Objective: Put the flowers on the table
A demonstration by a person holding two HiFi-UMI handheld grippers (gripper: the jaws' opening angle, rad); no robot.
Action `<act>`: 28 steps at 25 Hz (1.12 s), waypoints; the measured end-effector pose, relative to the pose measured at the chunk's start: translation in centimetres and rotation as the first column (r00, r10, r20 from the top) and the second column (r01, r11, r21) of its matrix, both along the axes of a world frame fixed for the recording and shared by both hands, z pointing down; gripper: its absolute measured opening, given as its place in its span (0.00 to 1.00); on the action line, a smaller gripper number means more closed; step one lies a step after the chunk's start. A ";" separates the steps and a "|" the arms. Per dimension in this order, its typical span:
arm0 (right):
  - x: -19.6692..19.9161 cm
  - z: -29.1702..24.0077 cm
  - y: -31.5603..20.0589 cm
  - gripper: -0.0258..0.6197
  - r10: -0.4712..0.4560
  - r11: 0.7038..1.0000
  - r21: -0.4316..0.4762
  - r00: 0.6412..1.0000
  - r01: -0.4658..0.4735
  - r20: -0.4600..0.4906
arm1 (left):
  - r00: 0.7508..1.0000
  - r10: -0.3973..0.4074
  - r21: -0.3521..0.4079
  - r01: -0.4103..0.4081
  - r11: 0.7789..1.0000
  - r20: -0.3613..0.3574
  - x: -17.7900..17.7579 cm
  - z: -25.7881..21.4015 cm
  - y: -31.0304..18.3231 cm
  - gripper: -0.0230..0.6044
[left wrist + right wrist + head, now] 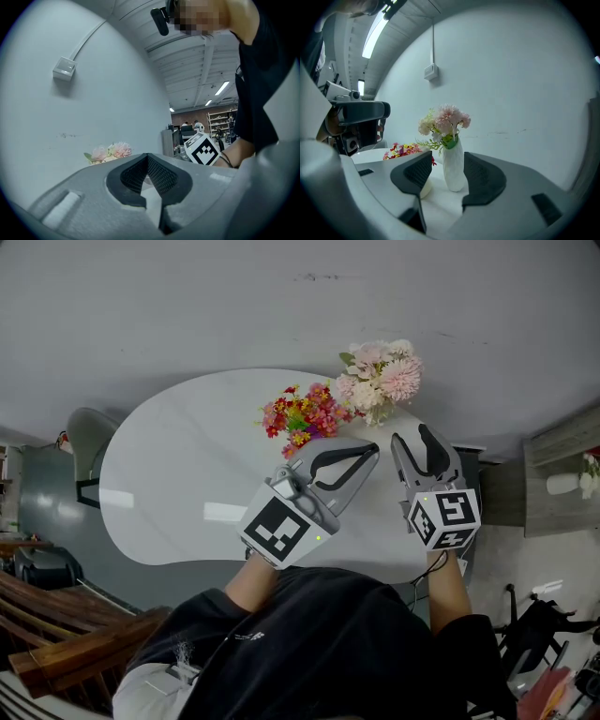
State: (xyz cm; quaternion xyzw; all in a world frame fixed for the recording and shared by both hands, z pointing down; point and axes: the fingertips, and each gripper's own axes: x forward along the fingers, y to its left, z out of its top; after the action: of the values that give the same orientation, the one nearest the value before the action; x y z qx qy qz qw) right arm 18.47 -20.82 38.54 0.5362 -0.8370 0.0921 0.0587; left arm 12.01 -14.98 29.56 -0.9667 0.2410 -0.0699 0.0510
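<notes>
Likely done setting down: pink flowers [380,376] in white vase [453,166] upright on white table [187,456], upper middle of the head view, red bouquet [302,416] just left; right gripper [412,434] fingers spread, vase ahead in the gap, unpinched; left gripper [373,448] fingers pressed together, holding nothing; best to back both out straight and level, clear of the 2 bouquets.
</notes>
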 end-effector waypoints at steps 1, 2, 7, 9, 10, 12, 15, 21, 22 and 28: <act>0.2 -0.1 0.0 0.36 0.000 1.000 0.004 1.000 0.000 -0.001 | 1.000 -0.001 0.004 0.001 1.000 0.008 0.1 0.1 0.0 0.03; 0.4 -0.2 0.1 0.33 0.001 1.000 0.007 1.000 -0.001 -0.002 | 1.000 -0.003 0.006 0.003 1.000 0.012 0.2 0.1 0.0 0.03; 1.4 -0.7 0.5 0.27 0.004 1.000 0.021 1.000 -0.005 0.018 | 1.000 -0.019 0.004 0.019 1.000 0.011 0.9 0.1 -0.2 0.03; 1.9 -0.9 0.6 0.25 0.003 1.000 0.030 1.000 -0.003 0.015 | 1.000 -0.021 0.006 0.021 1.000 0.016 1.3 0.2 -0.2 0.03; 2.1 -1.0 0.6 0.24 0.002 0.999 0.035 1.000 -0.002 0.012 | 1.000 -0.023 0.007 0.023 1.000 0.015 1.5 0.2 -0.1 0.03; 2.5 -1.2 0.7 0.21 -0.001 0.999 0.042 1.000 0.001 0.009 | 1.000 -0.027 0.008 0.027 1.000 0.014 1.8 0.1 -0.1 0.03; 2.9 -1.4 0.9 0.17 -0.012 0.999 0.048 1.000 0.011 0.016 | 0.999 -0.036 0.002 0.036 0.999 0.008 2.3 0.2 0.0 0.03; 3.1 -1.7 1.5 0.10 -0.053 0.997 0.050 0.998 0.051 0.025 | 0.998 -0.060 0.017 0.059 0.998 0.028 2.9 0.4 0.4 0.03; 3.1 -1.7 1.6 0.09 -0.059 0.997 0.050 0.998 0.058 0.025 | 0.998 -0.063 0.019 0.063 0.998 0.031 3.0 0.5 0.5 0.03; 3.0 -1.6 2.3 0.07 -0.097 0.994 0.045 0.995 0.095 0.025 | 0.996 -0.081 0.011 0.080 0.997 0.031 3.2 0.9 1.0 0.03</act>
State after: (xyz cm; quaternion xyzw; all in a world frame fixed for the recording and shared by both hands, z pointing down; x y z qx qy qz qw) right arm 21.49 -18.48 36.95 0.4952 -0.8643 0.0785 0.0399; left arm 15.19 -14.02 30.49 -0.9547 0.2793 -0.0861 0.0567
